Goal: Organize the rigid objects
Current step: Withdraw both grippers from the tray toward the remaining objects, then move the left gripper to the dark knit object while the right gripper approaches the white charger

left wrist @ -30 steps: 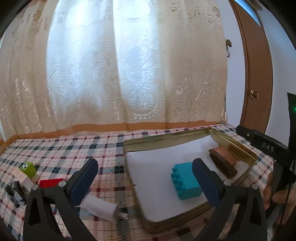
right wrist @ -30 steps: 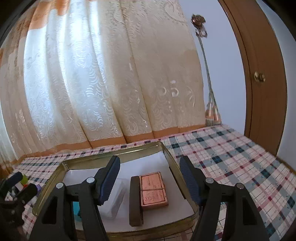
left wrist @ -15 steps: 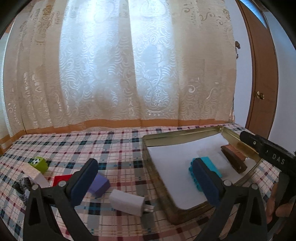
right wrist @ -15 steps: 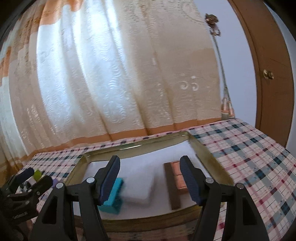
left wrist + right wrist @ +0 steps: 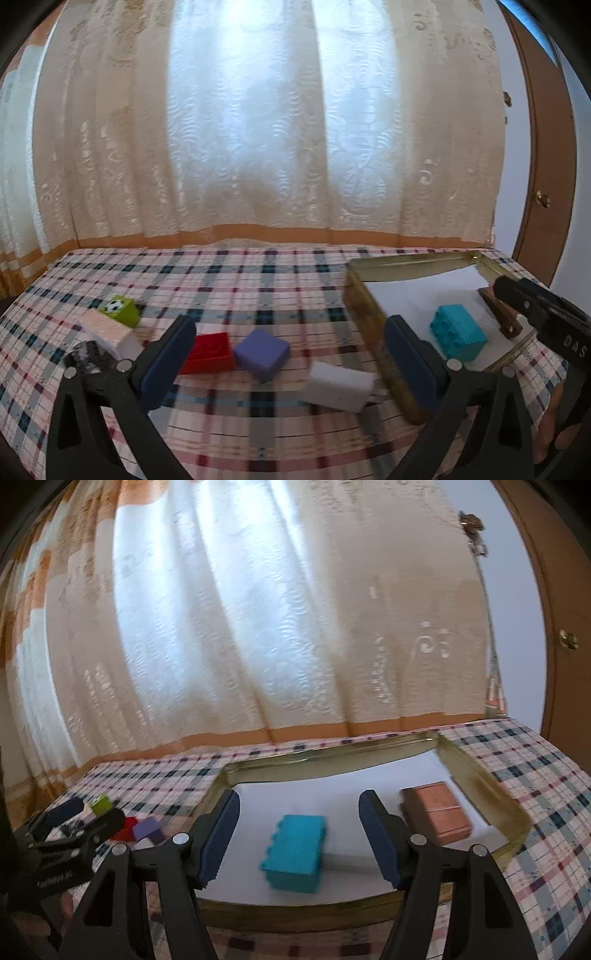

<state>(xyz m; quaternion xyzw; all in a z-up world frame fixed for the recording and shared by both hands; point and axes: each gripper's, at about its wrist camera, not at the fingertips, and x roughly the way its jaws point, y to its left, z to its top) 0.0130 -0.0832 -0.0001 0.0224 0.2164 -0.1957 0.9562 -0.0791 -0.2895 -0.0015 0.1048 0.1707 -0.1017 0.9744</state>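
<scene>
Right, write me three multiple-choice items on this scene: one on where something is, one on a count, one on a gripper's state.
1. Where is the teal block?
A. inside the gold tray
B. on the checked cloth
C. between closed gripper pads

2. How many blocks lie in the tray?
A. one
B. two
C. four

3. How does the left gripper stand?
A. shut on the purple cube
B. open, holding nothing
C. shut on the white charger

Answers: 1 A, it rests on the tray's white liner. 2 B, the teal block and the brown block. 3 B, its pads stand wide apart, the cube and charger lying on the cloth beyond them.
</scene>
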